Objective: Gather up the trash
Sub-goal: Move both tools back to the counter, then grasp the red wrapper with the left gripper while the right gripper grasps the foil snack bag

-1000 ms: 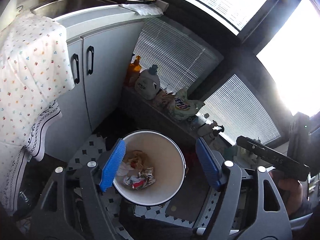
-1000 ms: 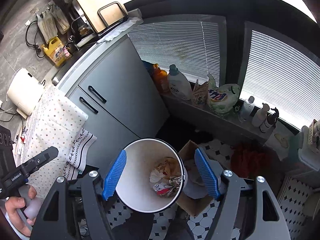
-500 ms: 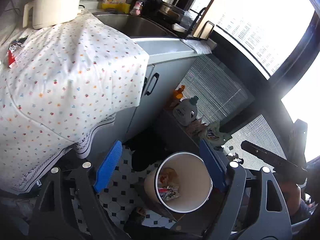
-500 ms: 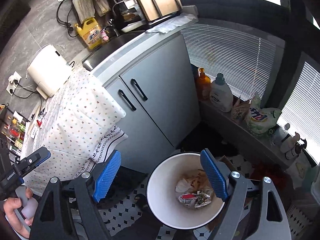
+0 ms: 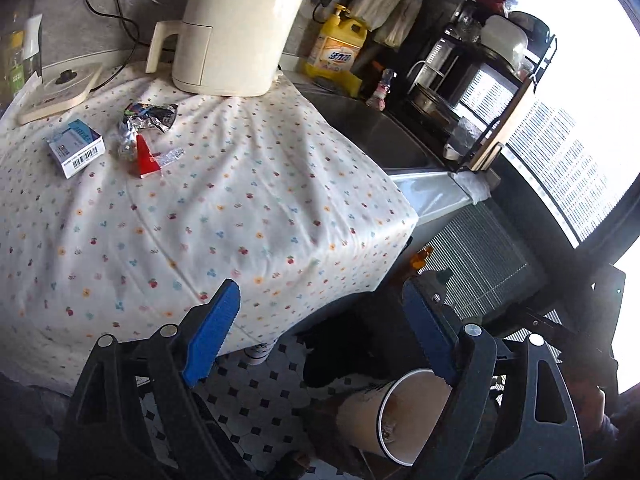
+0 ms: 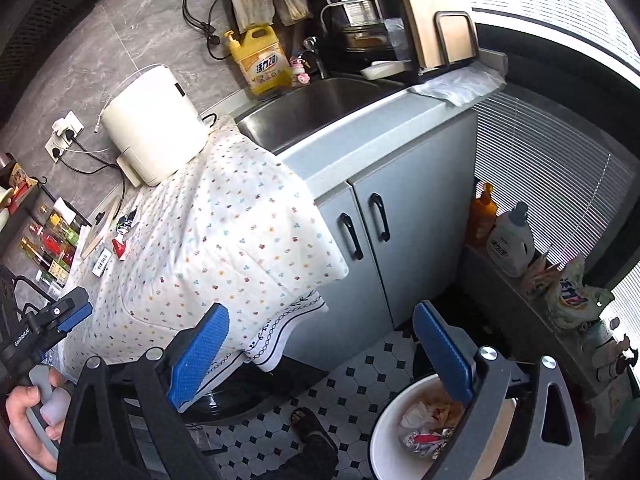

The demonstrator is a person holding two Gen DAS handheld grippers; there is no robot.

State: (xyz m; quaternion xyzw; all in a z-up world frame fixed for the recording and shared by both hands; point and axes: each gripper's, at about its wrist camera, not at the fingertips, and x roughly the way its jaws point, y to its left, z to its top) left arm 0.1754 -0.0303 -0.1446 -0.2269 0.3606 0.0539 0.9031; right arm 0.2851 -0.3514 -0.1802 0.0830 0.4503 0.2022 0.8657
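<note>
Crumpled silver-and-red trash wrappers (image 5: pixel 146 136) lie on my floral-clothed bench (image 5: pixel 224 216), well beyond both empty, still-spreading blue fingers (image 5: pixel 212 334).

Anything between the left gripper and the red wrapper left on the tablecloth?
Nothing visible. The left gripper, jaws opening and empty, faces bare tablecloth up to the red wrapper; the small box sits beside it.

A: The cloth (image 5: pixel 240 200) looks like soft matt cotton, the wrappers (image 5: pixel 144 120) at ten o'clock crinkled shiny foil.

B: The sink (image 6: pixel 316 108) is brushed metal, the cabinet (image 6: pixel 400 240) smooth satin grey. The bin (image 6: pixel 380 440) looks like glossy plastic.
</note>
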